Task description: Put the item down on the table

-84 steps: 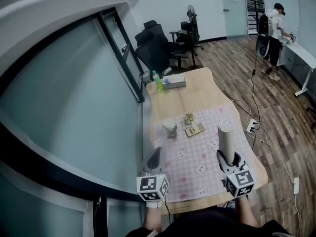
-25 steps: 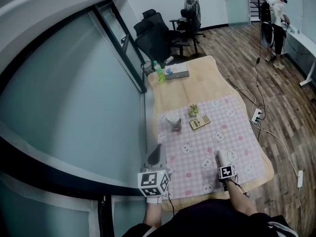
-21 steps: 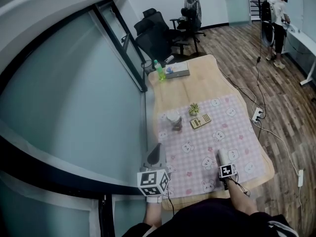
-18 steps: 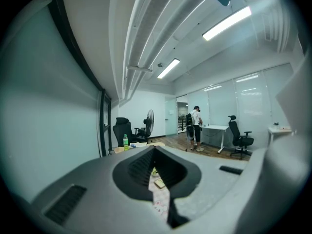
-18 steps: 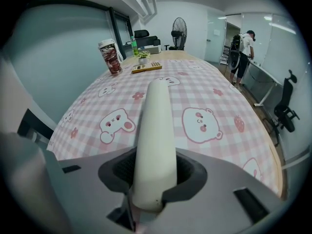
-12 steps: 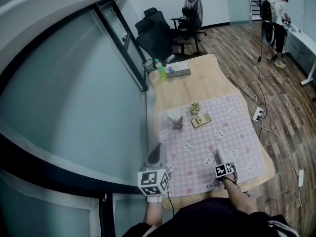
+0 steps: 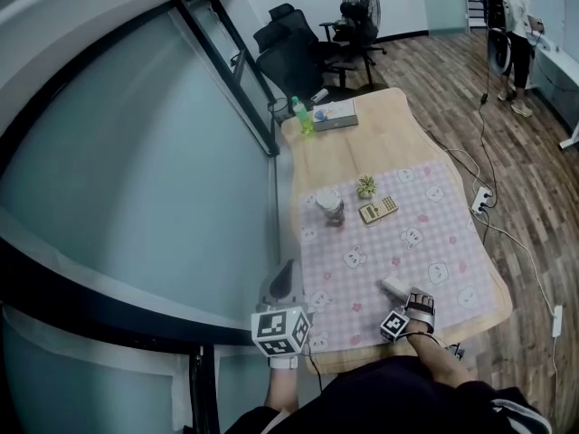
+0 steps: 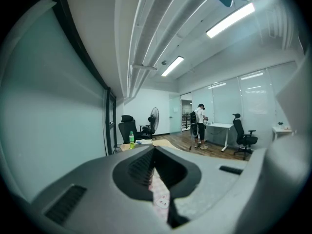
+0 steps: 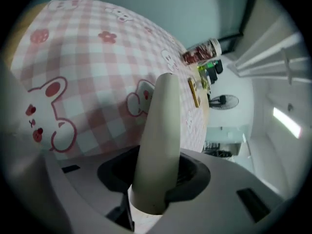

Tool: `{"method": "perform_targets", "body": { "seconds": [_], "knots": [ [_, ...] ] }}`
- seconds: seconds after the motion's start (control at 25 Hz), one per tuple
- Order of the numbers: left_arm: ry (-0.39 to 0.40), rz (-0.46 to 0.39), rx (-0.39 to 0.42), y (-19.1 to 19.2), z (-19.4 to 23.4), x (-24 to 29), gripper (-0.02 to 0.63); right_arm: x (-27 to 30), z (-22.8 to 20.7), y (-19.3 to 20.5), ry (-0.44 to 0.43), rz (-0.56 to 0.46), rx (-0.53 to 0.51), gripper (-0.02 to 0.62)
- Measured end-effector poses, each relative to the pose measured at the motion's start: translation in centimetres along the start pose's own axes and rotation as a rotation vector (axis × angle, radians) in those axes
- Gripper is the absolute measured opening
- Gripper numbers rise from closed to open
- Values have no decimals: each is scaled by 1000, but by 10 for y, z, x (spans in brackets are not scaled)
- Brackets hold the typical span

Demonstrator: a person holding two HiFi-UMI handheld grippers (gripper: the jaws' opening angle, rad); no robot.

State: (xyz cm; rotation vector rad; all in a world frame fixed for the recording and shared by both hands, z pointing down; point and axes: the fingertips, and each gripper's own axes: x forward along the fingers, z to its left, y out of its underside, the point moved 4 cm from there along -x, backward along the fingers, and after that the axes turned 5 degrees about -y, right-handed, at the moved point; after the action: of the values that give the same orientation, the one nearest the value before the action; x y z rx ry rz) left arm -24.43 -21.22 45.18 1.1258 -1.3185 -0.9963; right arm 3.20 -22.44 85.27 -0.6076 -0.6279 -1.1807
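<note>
A cream cylinder (image 7: 394, 287) lies nearly flat, low over the pink checked tablecloth (image 7: 434, 233) near the table's front edge. My right gripper (image 7: 409, 304) is shut on its near end. In the right gripper view the cylinder (image 9: 158, 130) runs out from between the jaws of the right gripper (image 9: 155, 182) across the bunny-print cloth (image 9: 73, 82). Whether it touches the cloth I cannot tell. My left gripper (image 7: 282, 283) hangs at the table's front left corner, jaws together with nothing in them. In the left gripper view it (image 8: 157, 177) points toward the room.
On the cloth farther out stand a glass jar (image 7: 331, 208), a small plant (image 7: 366, 186) and a calculator (image 7: 378, 210). A green bottle (image 7: 299, 116) and a flat box (image 7: 335, 116) sit at the far end. A glass wall runs along the left. A person (image 7: 516, 7) stands far right.
The cylinder stood upright in my right gripper earlier; it has since tipped over and come down near the cloth, drifting slightly left. The left gripper has stayed put.
</note>
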Motion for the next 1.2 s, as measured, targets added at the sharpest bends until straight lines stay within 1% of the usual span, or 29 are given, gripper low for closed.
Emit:
{"method": "perform_targets", "body": {
  "seconds": [0.08,0.12,0.28,0.36,0.52,0.72,0.8,0.96,1.2],
  "knots": [
    [6,1,-4,2,-1,0,0,-6,8,-8,46,-35,-117,158],
    [10,2,-4,3,-2,1,0,-10,11,-11,63,-51,-159,160],
    [34,3,-4,3,-8,3,0,-18,17,-20,152,-92,-300,167],
    [42,2,-5,3,-9,4,0,-18,19,-21,179,-99,-336,170],
    [49,-1,-8,2,-7,7,0,-19,20,-21,184,-112,-319,170],
    [55,-10,-11,2,-7,5,0,-18,25,-20,160,-119,-294,171],
    [55,-11,-13,2,-7,4,0,-17,25,-21,136,-127,-262,178],
    [52,-12,-23,4,-5,3,0,-21,14,-24,94,-130,-185,263],
    [66,-21,-29,2,-13,4,0,-32,10,-33,41,-188,-113,366]
  ]
}}
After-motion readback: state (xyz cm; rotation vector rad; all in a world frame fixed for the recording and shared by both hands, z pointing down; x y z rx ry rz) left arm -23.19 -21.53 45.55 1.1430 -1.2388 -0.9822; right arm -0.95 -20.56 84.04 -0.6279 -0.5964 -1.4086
